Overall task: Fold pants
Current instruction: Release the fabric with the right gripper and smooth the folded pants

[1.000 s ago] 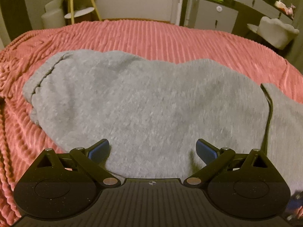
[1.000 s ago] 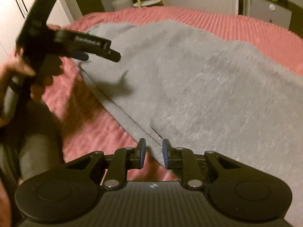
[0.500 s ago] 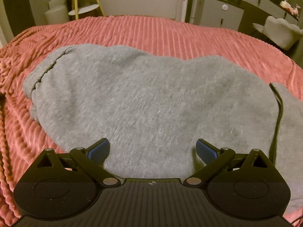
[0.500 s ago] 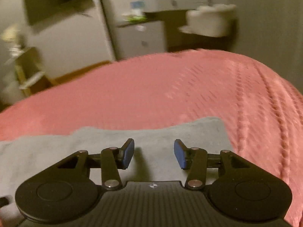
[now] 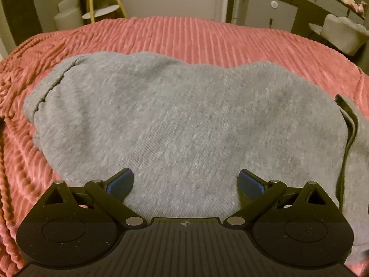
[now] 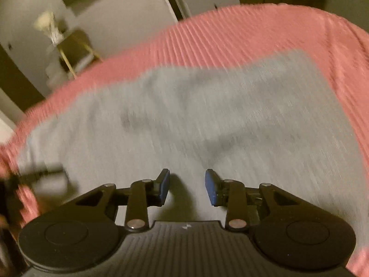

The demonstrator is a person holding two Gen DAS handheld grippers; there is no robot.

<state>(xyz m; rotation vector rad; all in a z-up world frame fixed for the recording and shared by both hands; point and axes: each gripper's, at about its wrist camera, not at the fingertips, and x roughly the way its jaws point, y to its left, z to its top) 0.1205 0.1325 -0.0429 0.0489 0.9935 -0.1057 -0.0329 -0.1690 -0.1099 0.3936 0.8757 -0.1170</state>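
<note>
Grey sweatpants (image 5: 184, 115) lie flat on a pink ribbed bedspread (image 5: 207, 37), the elastic cuff or waistband seam at the far left and a folded edge at the right. My left gripper (image 5: 185, 183) is wide open and empty, just above the near part of the pants. My right gripper (image 6: 187, 185) is open and empty, hovering over the grey pants (image 6: 207, 115); this view is motion-blurred. A dark blurred shape at the left edge of the right wrist view is probably the other gripper.
Beyond the bed stand a yellow-legged stool (image 5: 101, 11) at the back left, a grey cabinet (image 5: 267, 13) and a pale chair (image 5: 343, 32) at the back right. The bedspread (image 6: 253, 30) surrounds the pants on all sides.
My right gripper opened from nearly shut and swung quickly across the pants, changing its facing. My left gripper stayed open and moved slightly closer over the pants.
</note>
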